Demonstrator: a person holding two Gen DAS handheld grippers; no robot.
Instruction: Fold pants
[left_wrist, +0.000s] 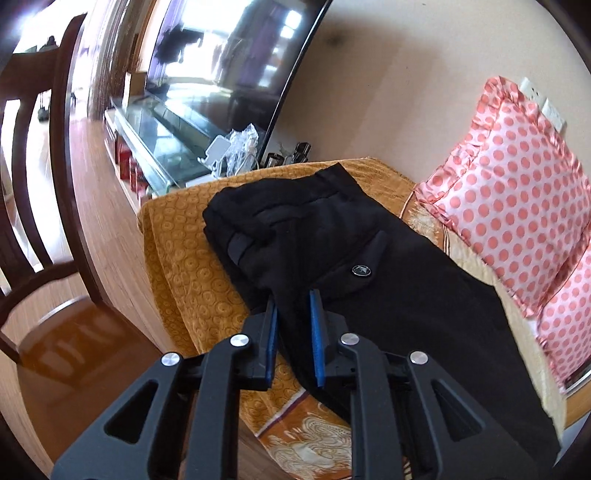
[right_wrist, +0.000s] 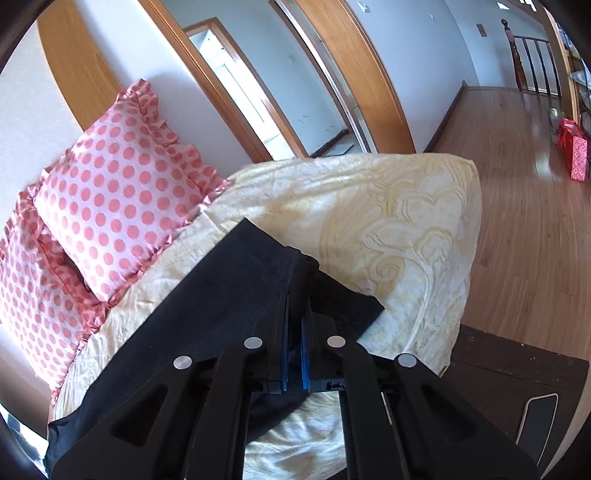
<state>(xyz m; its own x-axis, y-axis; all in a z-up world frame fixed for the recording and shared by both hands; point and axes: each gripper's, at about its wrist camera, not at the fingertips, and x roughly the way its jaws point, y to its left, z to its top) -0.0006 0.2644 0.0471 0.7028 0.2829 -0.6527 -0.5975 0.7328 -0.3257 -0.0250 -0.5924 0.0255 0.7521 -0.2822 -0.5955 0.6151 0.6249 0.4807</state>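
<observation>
Black pants (left_wrist: 369, 240) lie along a sofa, waist end with a button pocket toward the far end. My left gripper (left_wrist: 294, 301) sits at the pants' near edge by the pocket. Black cloth fills the narrow gap between its blue pads, and the jaws are shut on that edge. In the right wrist view the leg end of the pants (right_wrist: 221, 288) runs across the pale cover. My right gripper (right_wrist: 297, 299) is shut on a bunched fold of the leg near the hem, which lifts slightly at the fingertips.
An orange patterned cover (left_wrist: 177, 251) drapes the sofa's left end, a cream cover (right_wrist: 388, 229) the right. Pink dotted cushions (left_wrist: 517, 192) (right_wrist: 118, 192) lean on the wall behind. A dark wooden chair (left_wrist: 55, 221) stands left, with a TV (left_wrist: 229, 55) beyond. A dark table with a phone (right_wrist: 535, 421) is at right.
</observation>
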